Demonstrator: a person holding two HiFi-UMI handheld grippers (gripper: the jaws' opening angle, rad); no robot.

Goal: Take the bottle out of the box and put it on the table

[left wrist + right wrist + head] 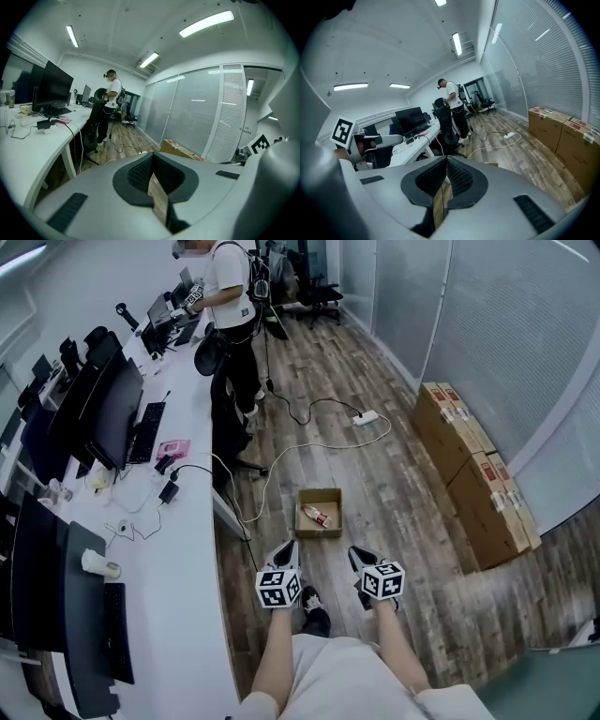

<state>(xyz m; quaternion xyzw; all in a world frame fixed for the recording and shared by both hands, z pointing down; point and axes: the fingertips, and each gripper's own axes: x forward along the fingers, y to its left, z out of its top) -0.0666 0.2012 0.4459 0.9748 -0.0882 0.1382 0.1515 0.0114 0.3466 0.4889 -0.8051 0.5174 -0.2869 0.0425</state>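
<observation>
A small open cardboard box (320,496) sits on the wooden floor, and a bottle (316,516) with a red label lies on its side inside it. In the head view both grippers are held out low in front of me, short of the box. My left gripper (289,549) points toward the box's near left corner and my right gripper (357,556) is off to its near right. Neither holds anything. In the left gripper view the left gripper (151,157) has its jaws together, and in the right gripper view the right gripper (446,160) is shut too.
A long white table (178,549) with monitors (108,409), keyboards and cables runs along the left. A person (230,296) stands at its far end by a black chair (220,409). A power strip (366,417) with a white cable lies beyond the box. Large cartons (469,465) line the right wall.
</observation>
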